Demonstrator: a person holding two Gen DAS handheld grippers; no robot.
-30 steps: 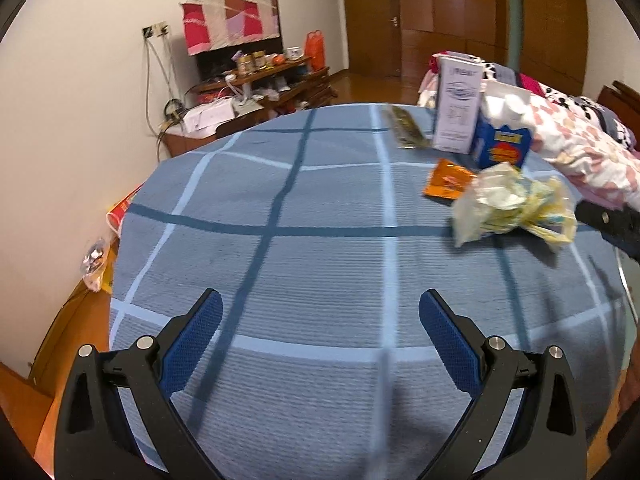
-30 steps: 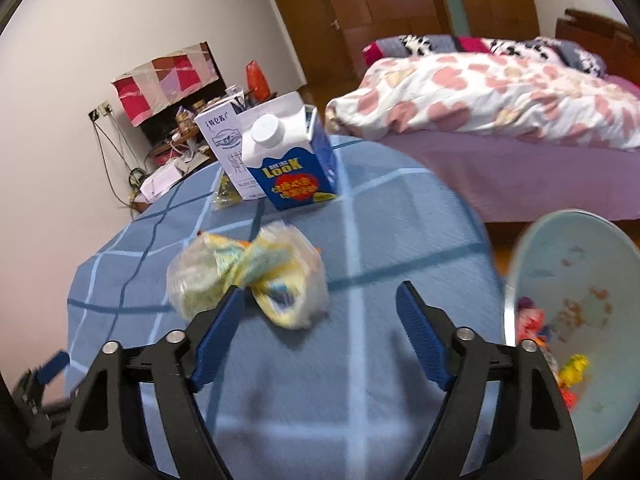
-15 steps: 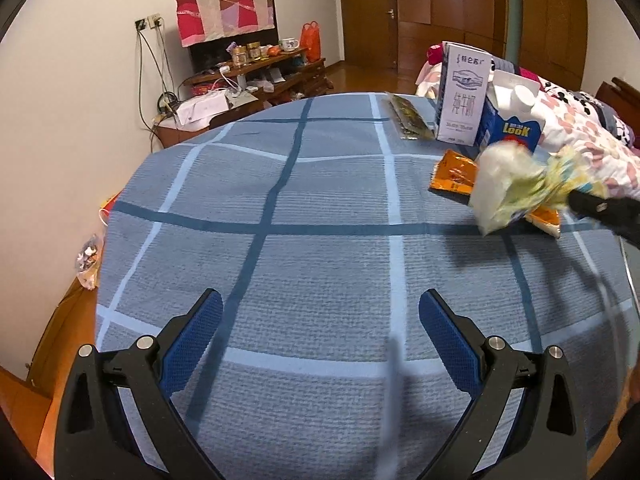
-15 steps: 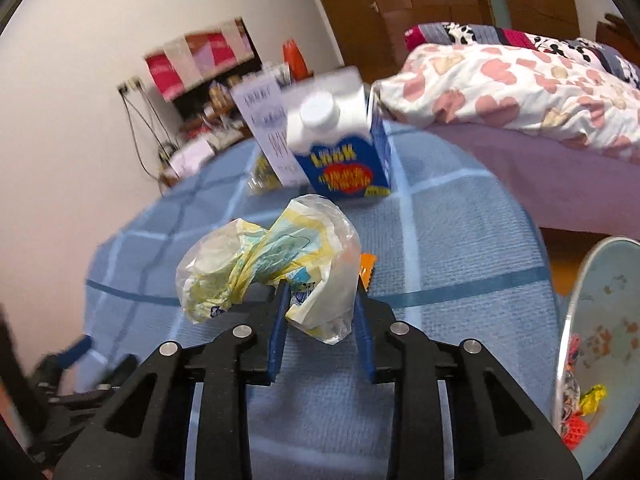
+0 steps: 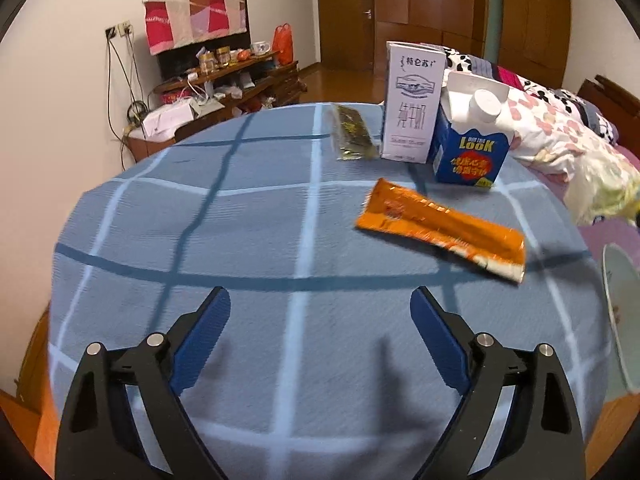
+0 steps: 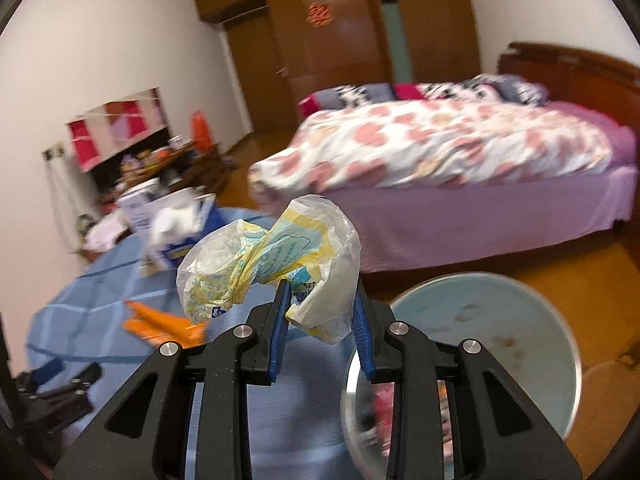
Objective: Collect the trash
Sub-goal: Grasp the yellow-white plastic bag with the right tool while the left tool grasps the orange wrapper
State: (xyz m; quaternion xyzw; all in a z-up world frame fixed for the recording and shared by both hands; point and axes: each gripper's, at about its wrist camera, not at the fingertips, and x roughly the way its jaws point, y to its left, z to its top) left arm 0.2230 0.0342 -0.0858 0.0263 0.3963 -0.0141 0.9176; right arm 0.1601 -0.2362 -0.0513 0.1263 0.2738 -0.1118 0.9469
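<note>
Crumpled plastic bag (image 6: 272, 268), clear with yellow and blue print, sits pinched between the narrowed jaws of the right gripper (image 6: 320, 320), lifted clear of the blue checked tablecloth (image 6: 100, 300). Just beyond and right of it stands a pale blue bin (image 6: 500, 320) on the wooden floor, with bright scraps inside. The left gripper (image 5: 320, 316) hangs over the near part of the tablecloth, its jaws wide but closing, with nothing between them. An orange wrapper (image 5: 440, 228) lies flat further off to the right. Behind it stand a blue carton (image 5: 468, 148) and a tall white carton (image 5: 412, 104), touching, with a dark wrapper (image 5: 354, 136) to their left.
</note>
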